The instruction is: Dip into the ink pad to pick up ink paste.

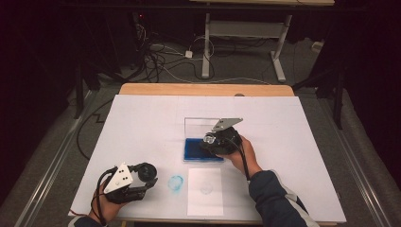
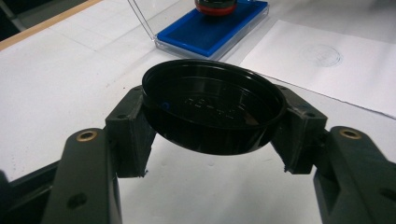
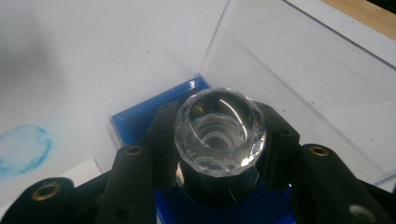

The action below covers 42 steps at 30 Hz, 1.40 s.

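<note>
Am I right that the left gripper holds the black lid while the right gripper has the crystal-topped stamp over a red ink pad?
Not quite: the ink pad is blue, as the high view shows. The left gripper does hold the black lid, and the right gripper holds the stamp over it.

The black cap (image 2: 214,113) looks like glossy, smooth plastic. The stamp (image 3: 219,131) has a faceted, clear, glass-like top. The ink pad (image 2: 205,35) is matt blue in a transparent plastic case (image 3: 299,70). The paper sheet (image 1: 205,191) is matt white; the table (image 1: 203,89) edge is wood.
</note>
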Each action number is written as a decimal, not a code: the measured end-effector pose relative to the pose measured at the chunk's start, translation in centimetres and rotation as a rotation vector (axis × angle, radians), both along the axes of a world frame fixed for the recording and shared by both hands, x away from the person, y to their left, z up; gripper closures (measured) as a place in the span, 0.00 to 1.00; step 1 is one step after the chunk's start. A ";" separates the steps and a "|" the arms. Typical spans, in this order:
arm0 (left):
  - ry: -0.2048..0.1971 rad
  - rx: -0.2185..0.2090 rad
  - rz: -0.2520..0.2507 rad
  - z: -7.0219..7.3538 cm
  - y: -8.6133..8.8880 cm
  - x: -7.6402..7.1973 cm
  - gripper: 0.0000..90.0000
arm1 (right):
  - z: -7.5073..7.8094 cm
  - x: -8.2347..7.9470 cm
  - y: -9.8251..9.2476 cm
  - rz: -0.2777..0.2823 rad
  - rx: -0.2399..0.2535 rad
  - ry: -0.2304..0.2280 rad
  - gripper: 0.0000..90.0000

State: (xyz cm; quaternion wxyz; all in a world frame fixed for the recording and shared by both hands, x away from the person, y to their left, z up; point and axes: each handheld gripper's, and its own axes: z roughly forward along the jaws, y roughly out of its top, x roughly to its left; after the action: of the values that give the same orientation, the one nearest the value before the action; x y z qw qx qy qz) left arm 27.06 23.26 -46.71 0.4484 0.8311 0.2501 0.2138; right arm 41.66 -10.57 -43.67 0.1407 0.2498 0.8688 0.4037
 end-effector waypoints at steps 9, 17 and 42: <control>0.002 0.001 -0.004 0.0 -0.1 0.0 0.40 | -0.6 0.4 0.3 -0.007 -0.025 0.016 0.63; 0.002 0.006 -0.009 0.0 -0.1 0.0 0.40 | -0.7 0.7 0.5 -0.027 -0.016 0.048 0.63; 0.002 0.006 -0.011 0.0 -0.1 -0.1 0.40 | -1.3 0.6 0.3 -0.041 0.024 0.059 0.63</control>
State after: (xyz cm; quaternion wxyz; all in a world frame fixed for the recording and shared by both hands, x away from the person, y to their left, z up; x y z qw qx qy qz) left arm 26.97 23.15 -46.69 0.4469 0.8340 0.2454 0.2111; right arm 42.24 -10.23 -44.97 0.1202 0.2812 0.8624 0.4034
